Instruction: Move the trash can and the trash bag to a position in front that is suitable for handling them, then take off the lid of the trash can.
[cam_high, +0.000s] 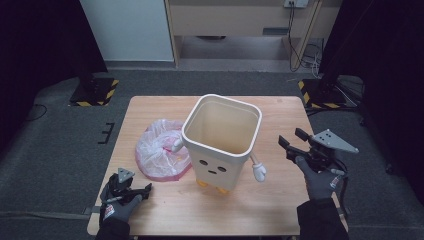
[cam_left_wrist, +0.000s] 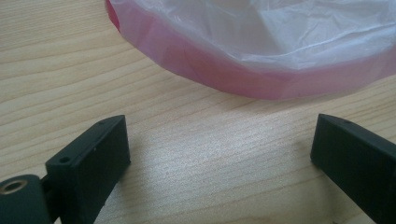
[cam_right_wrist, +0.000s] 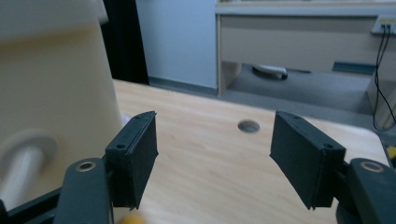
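Left gripper (cam_high: 145, 190) low at the near-left table edge, resting on or just above the wood, jaws spread wide with nothing between; in the left gripper view the pink-and-clear plastic bag (cam_left_wrist: 261, 51) lies just ahead of the open tips, not touched. Right gripper (cam_high: 294, 141) raised off the table at the right, jaws also well apart and empty, pointing toward the cream bin (cam_high: 222, 137); in the right gripper view the bin's wall is close on the left, bare tabletop between the jaws.

Bag (cam_high: 161, 149) sits bunched on the wooden table (cam_high: 280, 210), left of the bin and touching or just beside its small left arm. Bin stands upright mid-table, mouth open, inside looks empty, no liner.

Step, my read: pre-grasp. Both grippers open, 0 things held; bag not yet picked up. Likely goal is lining the bin with the bag.

Next move calls for: left gripper forward a little, pinch the bag's near edge, thin film so needs a firm close; right comes across to catch the opposite edge or steady the bin. Bin is light and tall, could tip.
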